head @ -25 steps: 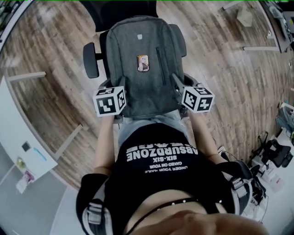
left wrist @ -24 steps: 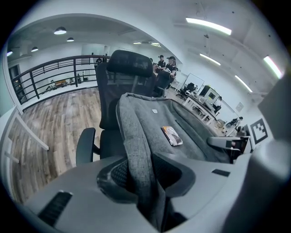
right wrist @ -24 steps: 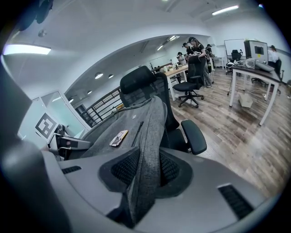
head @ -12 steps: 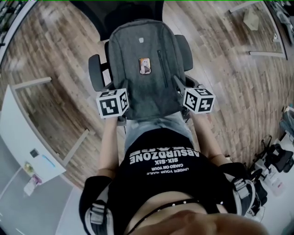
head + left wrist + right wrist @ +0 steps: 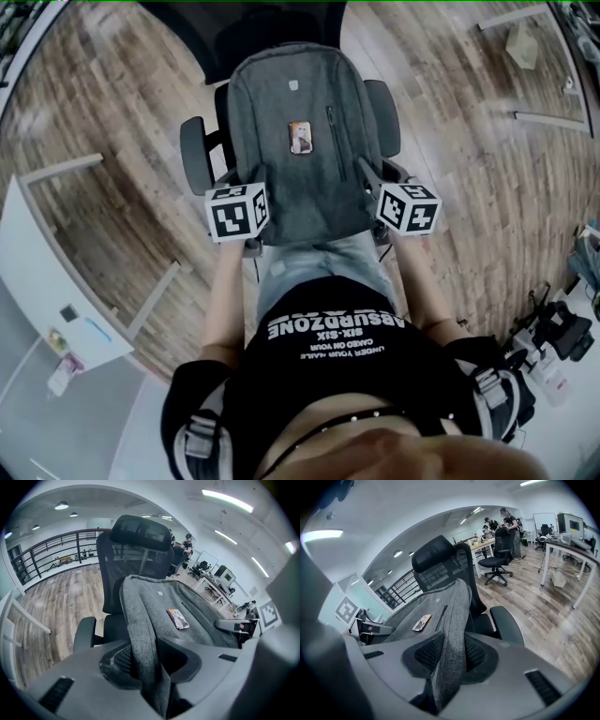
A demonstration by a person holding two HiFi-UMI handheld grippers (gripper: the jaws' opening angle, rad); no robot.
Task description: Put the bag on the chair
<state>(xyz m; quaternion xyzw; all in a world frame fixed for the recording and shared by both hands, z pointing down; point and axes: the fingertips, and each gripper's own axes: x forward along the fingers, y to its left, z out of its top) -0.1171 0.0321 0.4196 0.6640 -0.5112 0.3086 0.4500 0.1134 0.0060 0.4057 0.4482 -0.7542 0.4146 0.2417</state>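
A grey backpack (image 5: 298, 141) with a small picture tag on its front lies face up over the black office chair (image 5: 195, 155), its top end toward the chair's backrest. My left gripper (image 5: 251, 192) is shut on the bag's left side edge (image 5: 143, 639). On the other side, my right gripper (image 5: 367, 183) is shut on the right side edge (image 5: 452, 634). Grey fabric fills the gap between both pairs of pads. The chair's headrest (image 5: 140, 531) rises behind the bag.
Wooden floor surrounds the chair. A white desk (image 5: 42, 281) stands to my left, with a white frame leg (image 5: 56, 169) beside it. More white table legs (image 5: 548, 117) are at the right. Another office chair (image 5: 499, 559) and people stand far off.
The bag and both grippers have shifted slightly forward and right over the chair seat. Both grips are unchanged.
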